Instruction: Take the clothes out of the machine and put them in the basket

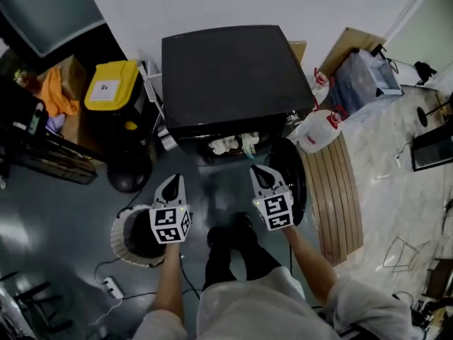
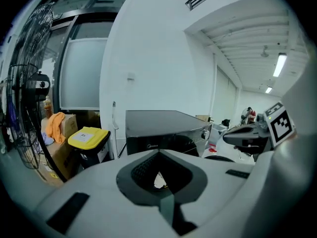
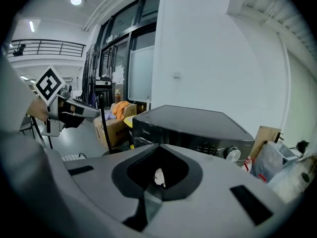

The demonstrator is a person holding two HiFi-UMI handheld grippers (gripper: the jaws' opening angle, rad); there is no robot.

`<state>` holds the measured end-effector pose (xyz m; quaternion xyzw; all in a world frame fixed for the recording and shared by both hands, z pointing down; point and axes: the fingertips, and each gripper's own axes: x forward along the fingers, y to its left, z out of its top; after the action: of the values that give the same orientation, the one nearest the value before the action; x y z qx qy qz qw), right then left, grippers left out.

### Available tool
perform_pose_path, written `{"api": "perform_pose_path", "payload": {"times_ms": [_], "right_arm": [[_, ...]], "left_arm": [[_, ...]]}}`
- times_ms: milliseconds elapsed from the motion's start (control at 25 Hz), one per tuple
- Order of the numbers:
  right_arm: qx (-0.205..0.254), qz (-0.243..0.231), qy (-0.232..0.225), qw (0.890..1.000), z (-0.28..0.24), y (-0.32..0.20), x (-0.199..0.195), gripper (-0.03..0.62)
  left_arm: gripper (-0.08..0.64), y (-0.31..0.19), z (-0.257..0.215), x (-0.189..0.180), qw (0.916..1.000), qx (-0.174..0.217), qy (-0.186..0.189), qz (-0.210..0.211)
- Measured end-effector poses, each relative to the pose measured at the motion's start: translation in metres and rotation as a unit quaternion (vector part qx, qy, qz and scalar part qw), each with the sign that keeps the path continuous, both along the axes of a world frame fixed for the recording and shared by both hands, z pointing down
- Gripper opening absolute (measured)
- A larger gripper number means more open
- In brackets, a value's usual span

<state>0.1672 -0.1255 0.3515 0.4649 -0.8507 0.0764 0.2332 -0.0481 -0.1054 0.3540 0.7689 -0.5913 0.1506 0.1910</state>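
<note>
A black front-loading washing machine [image 1: 230,76] stands straight ahead with its round door [image 1: 291,179] swung open to the right. White clothes [image 1: 233,145] lie bunched in its opening. A round white basket [image 1: 131,238] sits on the floor at the lower left, partly under my left gripper [image 1: 172,179]. That gripper is shut and empty, short of the machine. My right gripper [image 1: 260,170] is also shut and empty, beside the door. In the left gripper view the machine [image 2: 163,133] lies beyond the closed left gripper [image 2: 159,152]. The right gripper view shows the machine [image 3: 193,128] and clothes [image 3: 159,176] past the right gripper [image 3: 159,146].
A yellow-lidded bin [image 1: 112,85] and a cardboard box with an orange cloth [image 1: 60,91] stand left of the machine. A fan's round base [image 1: 129,176] is near the basket. White jugs [image 1: 318,129] and a wooden slatted board [image 1: 340,190] lie to the right. A power strip [image 1: 113,286] lies on the floor.
</note>
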Motion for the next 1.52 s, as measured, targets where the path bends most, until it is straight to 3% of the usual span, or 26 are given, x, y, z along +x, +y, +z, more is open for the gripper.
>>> {"api": "perform_pose_path", "payload": {"times_ms": [440, 1040, 1520], "right_arm": [[-0.02, -0.032, -0.01, 0.999, 0.095, -0.039, 0.012, 0.021], [-0.05, 0.005, 0.003, 0.999, 0.256, -0.054, 0.002, 0.021], [-0.08, -0.004, 0.02, 0.997, 0.39, -0.031, 0.007, 0.021]], "left_arm": [[0.017, -0.01, 0.079, 0.018, 0.9991, -0.019, -0.009, -0.037], [0.017, -0.042, 0.247, 0.011, 0.9988, -0.045, 0.006, -0.017], [0.017, -0.019, 0.37, 0.022, 0.9974, -0.07, 0.015, -0.009]]}}
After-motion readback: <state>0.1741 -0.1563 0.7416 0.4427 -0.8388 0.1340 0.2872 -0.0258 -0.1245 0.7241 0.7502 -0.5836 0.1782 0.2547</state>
